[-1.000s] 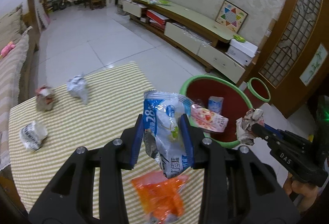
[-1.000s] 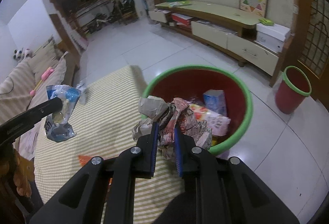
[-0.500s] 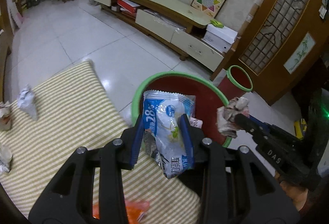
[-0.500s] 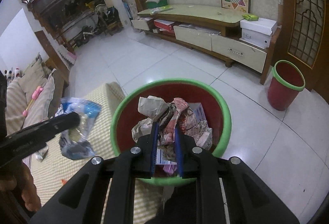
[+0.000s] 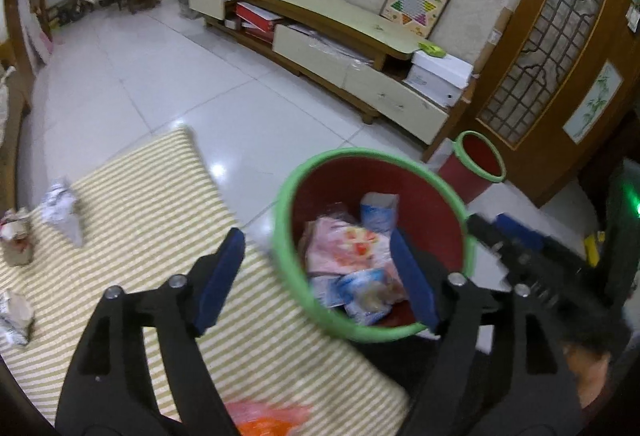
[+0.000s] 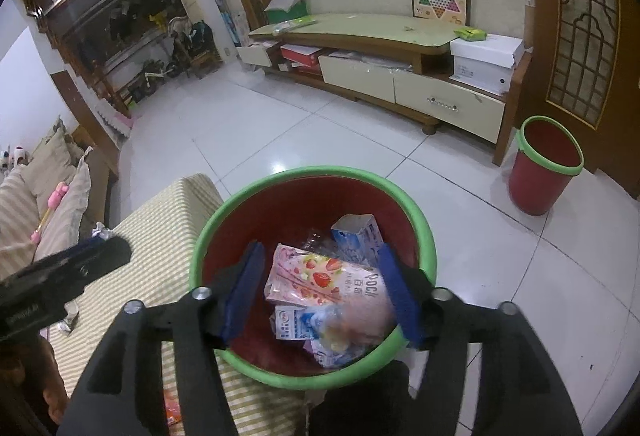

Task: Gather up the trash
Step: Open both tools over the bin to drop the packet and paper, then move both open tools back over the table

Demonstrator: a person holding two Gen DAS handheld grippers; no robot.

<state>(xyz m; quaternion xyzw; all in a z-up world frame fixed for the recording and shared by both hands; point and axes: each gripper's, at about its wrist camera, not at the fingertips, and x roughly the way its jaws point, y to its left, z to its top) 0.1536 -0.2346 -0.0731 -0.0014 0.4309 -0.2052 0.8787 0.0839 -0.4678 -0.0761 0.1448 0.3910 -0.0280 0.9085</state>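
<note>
Both the left gripper point(image 5: 316, 276) and right gripper point(image 6: 322, 292) hang jaws-wide, holding nothing, over the green-rimmed bin point(image 6: 428, 236), open floor point(image 6: 500, 276) toward 2 o'clock.

Beside the red plastic bin with its smooth green rim point(image 6: 424, 232), glossy white floor tiles point(image 6: 320, 140) gleam — striped yellow woven cloth point(image 5: 132, 204) looks matt, and crinkly shiny foil wrappers point(image 6: 320, 280) lie inside.
</note>
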